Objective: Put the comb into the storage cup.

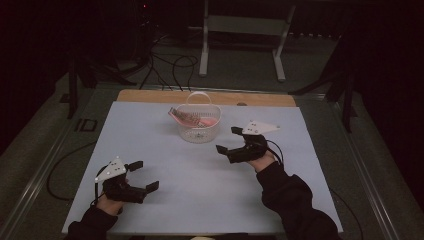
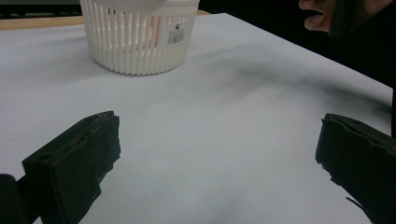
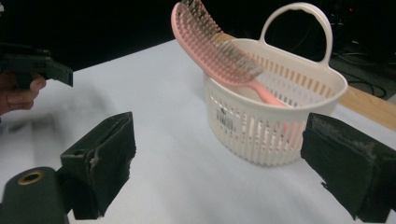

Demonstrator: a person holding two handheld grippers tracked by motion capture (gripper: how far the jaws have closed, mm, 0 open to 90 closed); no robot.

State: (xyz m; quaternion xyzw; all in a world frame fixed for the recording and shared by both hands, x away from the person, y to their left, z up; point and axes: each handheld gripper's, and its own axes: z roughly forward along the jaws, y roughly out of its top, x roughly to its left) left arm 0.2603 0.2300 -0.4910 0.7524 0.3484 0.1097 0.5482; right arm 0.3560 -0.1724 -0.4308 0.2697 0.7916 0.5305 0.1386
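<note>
A pink brush [image 3: 219, 51] leaned in the white basket [image 3: 261, 135] on the tabletop [image 1: 200, 200]. Both grippers, left [image 1: 145, 176] and right [image 1: 227, 140], had jaws open and empty.

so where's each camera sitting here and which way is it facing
High view: above the person's side, looking forward and down on the table; both forearms, left gripper and right gripper show.
Left gripper view: rides the left gripper, looks across to the basket; its own fingers show.
Right gripper view: rides the right gripper, faces the basket and pink brush; its own fingers show.
All views share the basket.
</note>
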